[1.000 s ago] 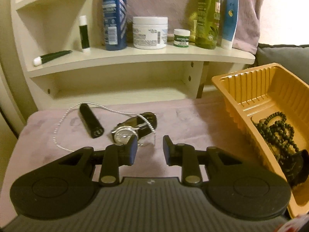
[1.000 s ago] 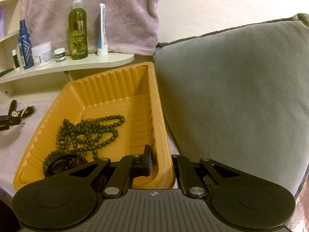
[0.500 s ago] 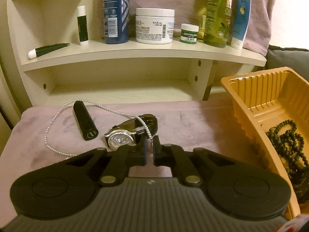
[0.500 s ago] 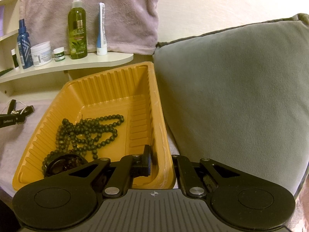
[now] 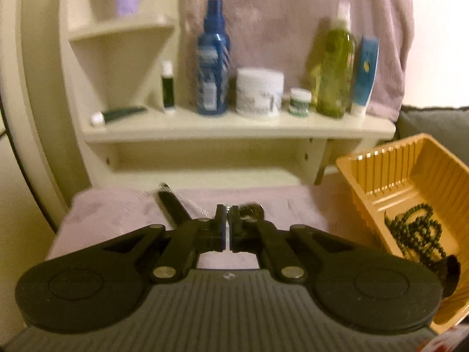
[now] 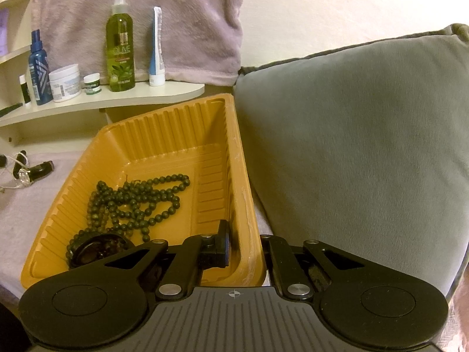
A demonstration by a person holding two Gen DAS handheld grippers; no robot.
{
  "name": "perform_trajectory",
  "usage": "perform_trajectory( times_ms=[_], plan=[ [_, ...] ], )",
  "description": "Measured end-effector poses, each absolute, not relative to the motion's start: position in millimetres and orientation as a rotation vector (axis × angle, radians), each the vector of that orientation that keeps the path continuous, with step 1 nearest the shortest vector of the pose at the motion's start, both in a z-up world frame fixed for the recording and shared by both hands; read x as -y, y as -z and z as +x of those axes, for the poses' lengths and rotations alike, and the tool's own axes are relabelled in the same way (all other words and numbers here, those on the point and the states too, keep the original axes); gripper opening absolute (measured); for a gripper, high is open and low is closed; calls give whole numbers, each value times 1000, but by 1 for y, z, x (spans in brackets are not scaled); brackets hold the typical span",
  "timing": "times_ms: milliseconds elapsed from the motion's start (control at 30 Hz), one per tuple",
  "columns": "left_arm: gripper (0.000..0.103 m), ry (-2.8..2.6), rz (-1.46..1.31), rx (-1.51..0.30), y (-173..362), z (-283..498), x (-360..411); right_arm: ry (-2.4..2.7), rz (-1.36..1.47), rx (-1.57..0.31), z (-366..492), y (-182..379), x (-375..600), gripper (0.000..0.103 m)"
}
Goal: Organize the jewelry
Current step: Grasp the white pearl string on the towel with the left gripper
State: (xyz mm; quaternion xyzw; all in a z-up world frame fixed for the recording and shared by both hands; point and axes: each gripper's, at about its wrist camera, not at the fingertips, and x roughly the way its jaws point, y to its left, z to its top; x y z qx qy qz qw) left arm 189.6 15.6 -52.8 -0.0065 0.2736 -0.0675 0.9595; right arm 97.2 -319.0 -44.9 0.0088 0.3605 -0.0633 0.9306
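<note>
The yellow-orange tray (image 6: 164,135) is thin moulded plastic, rectangular, with ribbed walls and a rolled rim. In it lies a heap of dark round beads (image 6: 137,196), matte and strung, beside a black disc-shaped piece at the near corner. The right gripper (image 6: 244,248) is clenched on the tray's right wall, one black finger inside, one outside. A grey plush cushion (image 6: 351,146) presses against that side of the tray.

The left gripper (image 5: 228,228) has its jaws pressed together over the lilac fleecy cloth (image 5: 111,208); the blur hides whether anything thin is caught between the pads. Just behind its tips sit a black cylinder (image 5: 171,205) and a dark watch (image 5: 252,211), partly hidden by the fingers; in the right wrist view a fine pale chain (image 6: 11,176) lies by them.

On the cream curved shelf (image 6: 102,102) stand a blue spray bottle (image 6: 37,67), a white jar (image 6: 65,82), a small green-banded pot (image 6: 92,83), a green bottle (image 6: 120,47) reading "OLIVE", and a blue-white tube (image 6: 156,52); other labels are unreadable
</note>
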Motion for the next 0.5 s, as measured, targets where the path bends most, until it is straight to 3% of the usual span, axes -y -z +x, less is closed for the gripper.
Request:
perform_trajectory(
  times_ms=[500],
  plan=[
    [1, 123, 33, -409, -41, 179, -64, 127, 18, -725, 94, 41, 317, 7]
  ],
)
